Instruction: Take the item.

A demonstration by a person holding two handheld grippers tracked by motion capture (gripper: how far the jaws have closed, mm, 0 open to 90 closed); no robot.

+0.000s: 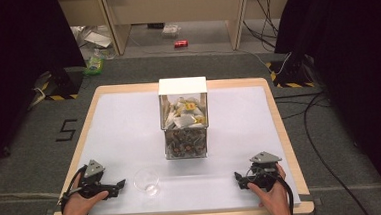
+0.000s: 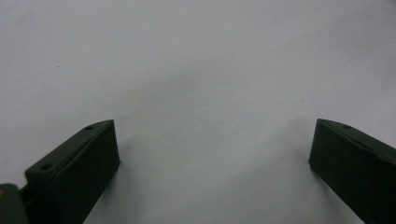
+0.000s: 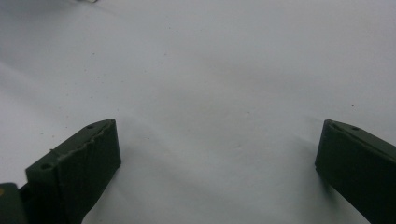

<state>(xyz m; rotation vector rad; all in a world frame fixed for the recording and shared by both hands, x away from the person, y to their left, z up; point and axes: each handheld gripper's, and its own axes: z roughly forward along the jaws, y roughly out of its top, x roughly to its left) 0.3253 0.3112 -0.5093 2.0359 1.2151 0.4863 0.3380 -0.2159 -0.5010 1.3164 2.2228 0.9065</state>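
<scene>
Left gripper [image 1: 117,184] rests on my counter [image 1: 129,121], jaws spread wide with nothing between them; just right of it stands the clear cup [image 1: 147,180]. Behind sits the packet-filled box [image 1: 184,119]. Right gripper [image 1: 239,178] also gapes, nothing held.

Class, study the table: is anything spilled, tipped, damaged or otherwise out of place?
Nothing stands out. The clear box of packets stands upright mid-table, the small clear cup sits upright near the front edge, and both grippers, left and right, rest open on the white mat.
</scene>
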